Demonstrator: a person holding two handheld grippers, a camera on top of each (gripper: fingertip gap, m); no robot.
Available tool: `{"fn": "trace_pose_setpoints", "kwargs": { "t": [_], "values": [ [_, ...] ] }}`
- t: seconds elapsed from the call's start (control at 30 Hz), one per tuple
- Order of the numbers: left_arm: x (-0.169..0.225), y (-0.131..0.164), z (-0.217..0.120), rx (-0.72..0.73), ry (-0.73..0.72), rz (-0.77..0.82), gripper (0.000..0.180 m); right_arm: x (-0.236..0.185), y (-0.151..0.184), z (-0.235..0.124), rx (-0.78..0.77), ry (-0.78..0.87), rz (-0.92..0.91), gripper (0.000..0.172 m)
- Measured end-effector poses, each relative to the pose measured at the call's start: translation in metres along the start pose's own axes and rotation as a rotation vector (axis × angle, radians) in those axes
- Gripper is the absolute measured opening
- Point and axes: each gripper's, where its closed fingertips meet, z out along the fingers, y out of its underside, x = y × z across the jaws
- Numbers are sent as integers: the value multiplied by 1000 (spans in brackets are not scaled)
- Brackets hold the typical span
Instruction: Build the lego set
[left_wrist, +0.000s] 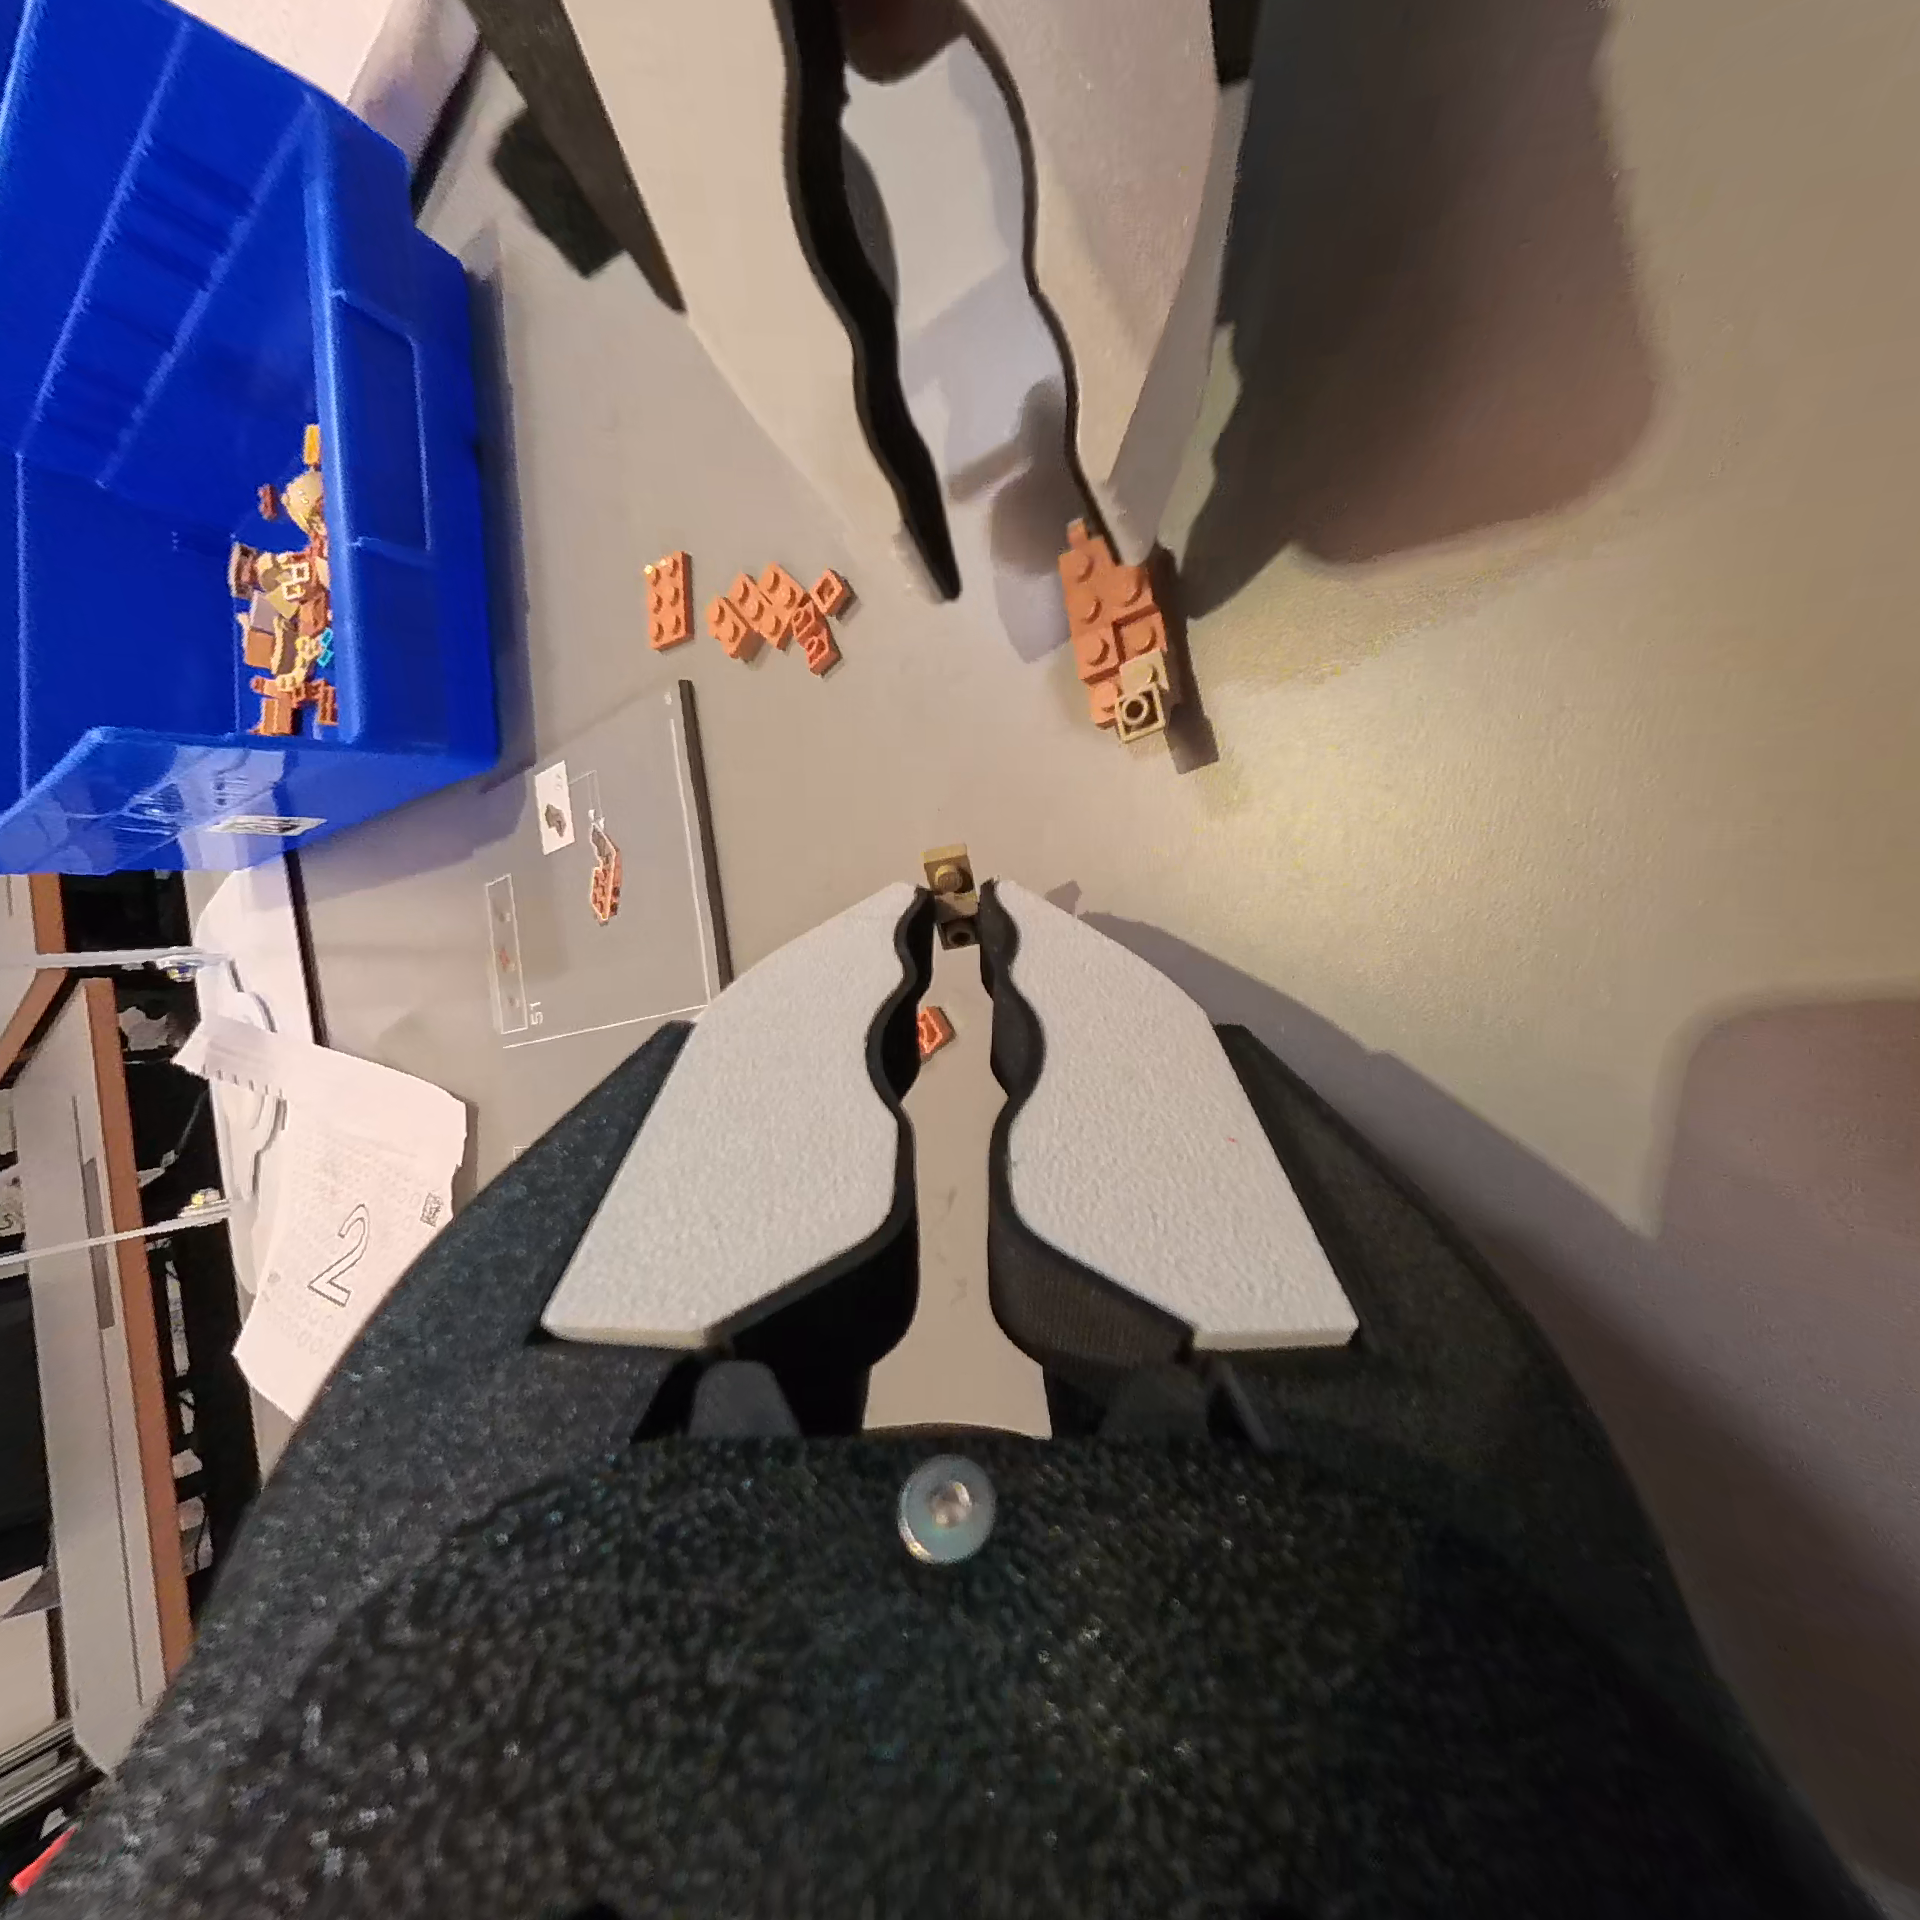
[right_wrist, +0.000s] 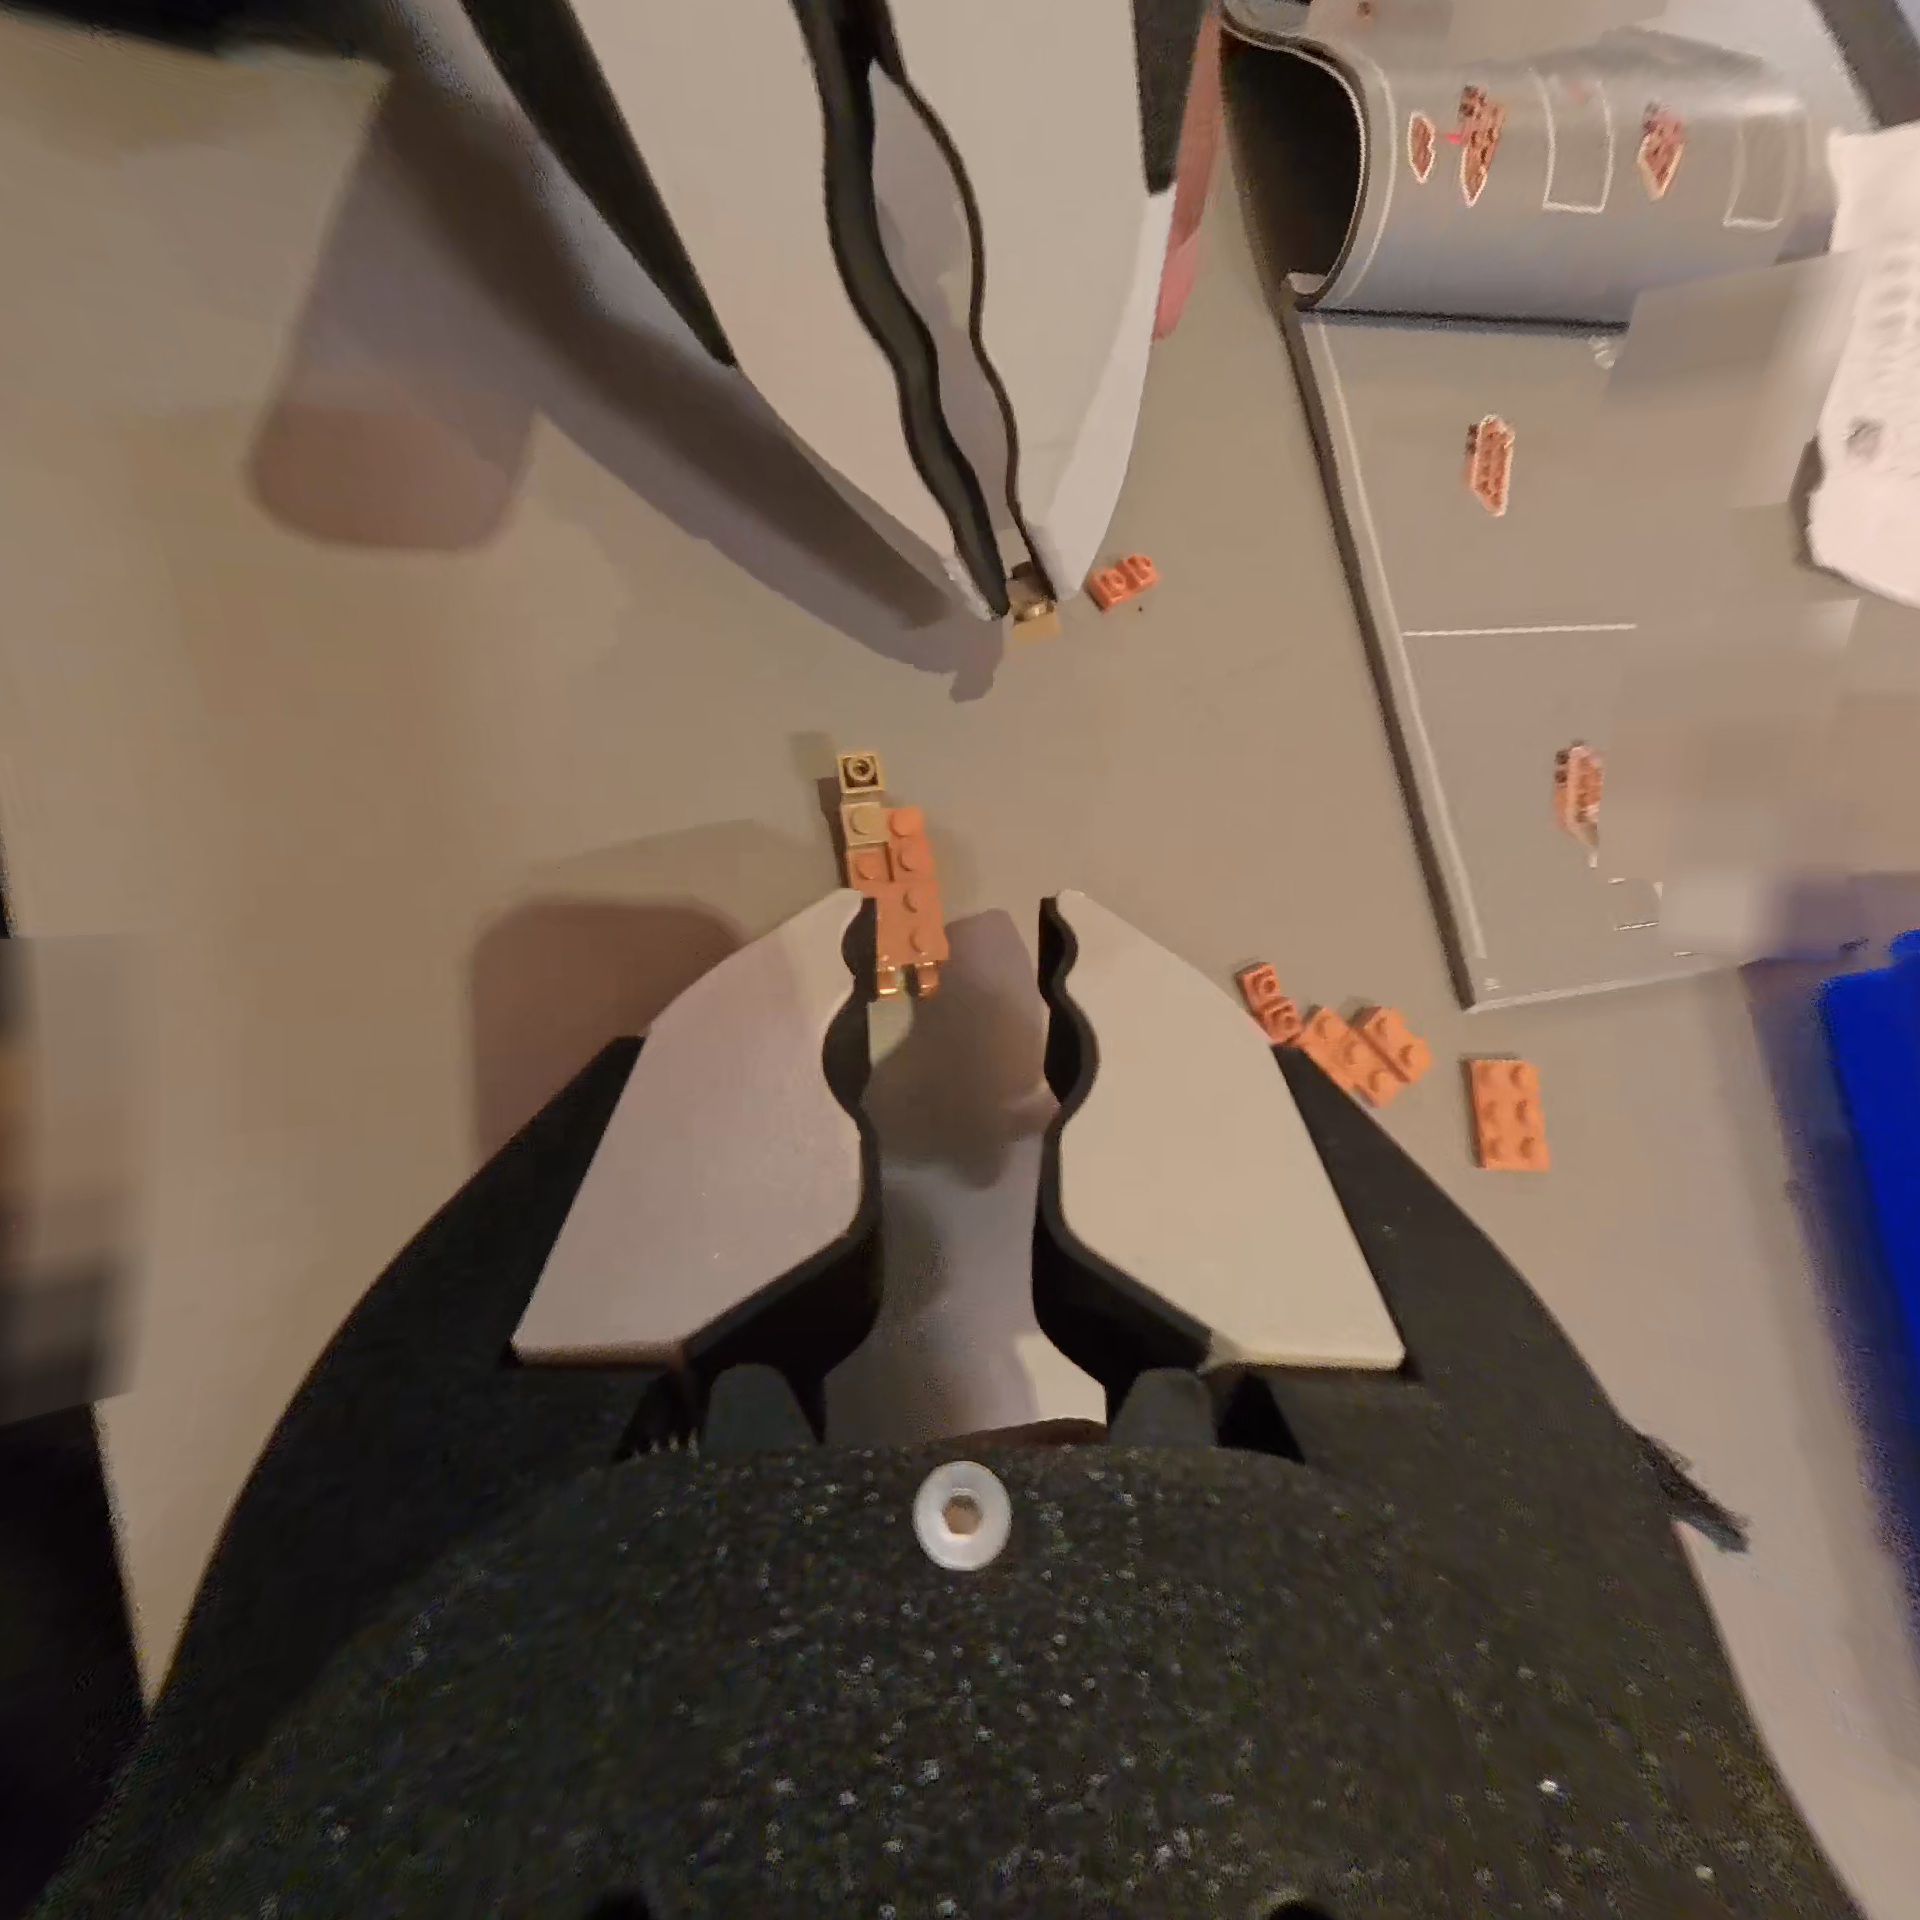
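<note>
Two hand-held grippers facing each other over a grey surface (right_wrist: 520, 675) of loose bricks.

Blue bin (left_wrist: 208, 468) of mixed bricks sits at one edge, open instruction booklet (right_wrist: 1538, 675) beside it. Right hand-held gripper (right_wrist: 951, 909) jaws apart, one finger against the orange-and-tan plate assembly (right_wrist: 899, 883), other finger clear, so likely only steadying it flat. Left hand-held gripper (left_wrist: 951, 899) clamped on a small tan brick (left_wrist: 951, 883), tip protruding. Bare surface between the two; loose orange plates (right_wrist: 1361, 1049) off to the booklet side.

Open right tool (right_wrist: 951, 914) around orange-and-tan brick assembly (right_wrist: 896, 883) on grey table (right_wrist: 520, 727), right pad apart.
</note>
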Motion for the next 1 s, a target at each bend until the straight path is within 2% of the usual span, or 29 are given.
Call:
{"fn": "trace_pose_setpoints", "kwargs": {
  "t": [0.2, 0.27, 0.4, 0.5, 0.6, 0.7, 0.77, 0.8, 0.87, 1.0],
  "values": [
    [1, -2, 0, -1, -2, 13, 8, -4, 7, 6, -25, -135, 145, 27],
    [1, -3, 0, -3, -3, 17, 8, -9, 5, 7, -30, -182, 150, 16],
    [1, -2, 0, -6, -7, 18, 8, -9, 3, 8, -62, -192, 117, 14],
    [1, -2, 0, -9, -10, 19, 8, -6, 1, 10, -77, -118, 4, 14],
    [-1, -1, -1, -13, -19, 14, 8, 5, 0, 11, -103, 74, -203, 14],
    [-4, 1, -2, -15, -30, 4, 8, -4, -1, 10, -95, 199, -455, 14],
    [-6, 1, -2, -15, -37, -2, 8, -16, -1, 7, -91, 220, -570, 14],
    [-6, 2, -2, -17, -39, -3, 8, -21, -1, 6, -83, 225, -604, 15],
    [-7, 3, -2, -23, -41, 1, 8, -24, 0, 2, -72, 242, -630, 31],
    [-6, 1, -2, -20, -40, 6, 8, -25, 1, -5, -33, 157, -512, 48]
  ]
}}
